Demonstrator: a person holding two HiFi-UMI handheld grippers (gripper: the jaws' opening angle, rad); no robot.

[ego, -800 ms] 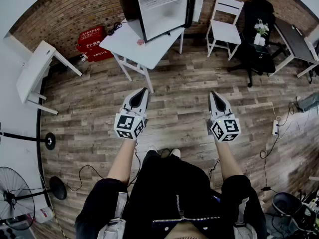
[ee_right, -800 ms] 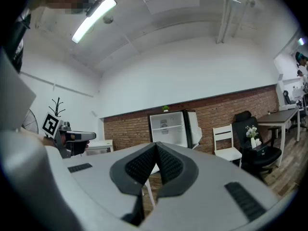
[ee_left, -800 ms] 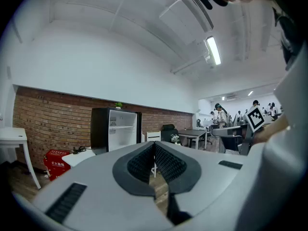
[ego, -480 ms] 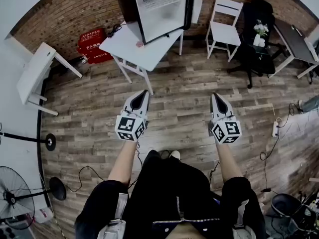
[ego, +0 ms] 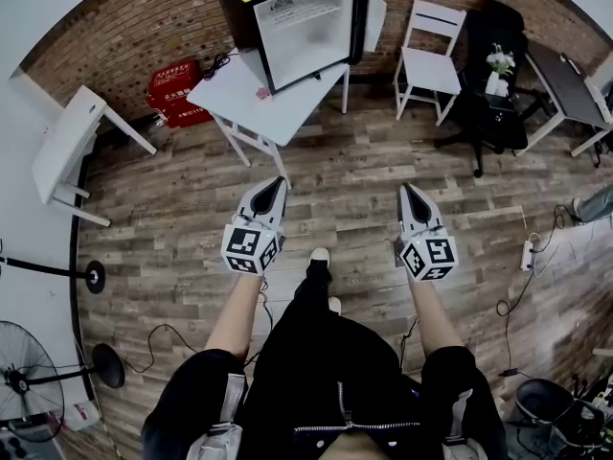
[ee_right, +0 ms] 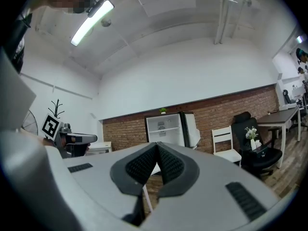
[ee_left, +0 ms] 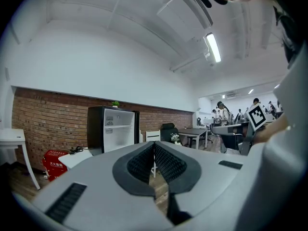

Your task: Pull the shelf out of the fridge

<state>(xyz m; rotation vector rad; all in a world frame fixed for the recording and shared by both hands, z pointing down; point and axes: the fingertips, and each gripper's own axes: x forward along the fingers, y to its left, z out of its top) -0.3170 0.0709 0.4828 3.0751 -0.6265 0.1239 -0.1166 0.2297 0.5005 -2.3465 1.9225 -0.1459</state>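
A small black fridge (ego: 292,17) stands with its door open on a white table (ego: 259,99) by the brick wall, well ahead of me. Its white inside shows a shelf (ee_left: 119,126) across the middle, which the right gripper view also catches as the shelf (ee_right: 164,129). My left gripper (ego: 279,180) and right gripper (ego: 406,190) are both shut with nothing in them. They are held level over the wooden floor, far short of the table. Each gripper view looks past its own shut jaws at the fridge (ee_left: 111,129) (ee_right: 171,128).
A white folding chair (ego: 431,56) stands right of the table. A red box (ego: 174,89) sits by the wall at left, and an upturned white table (ego: 72,147) lies further left. A black chair (ego: 493,99), desks, floor fans (ego: 29,372) and cables ring the floor.
The whole view has shifted a little as I step forward: one foot now shows ahead between the grippers. Both grippers keep their pose and stay shut.
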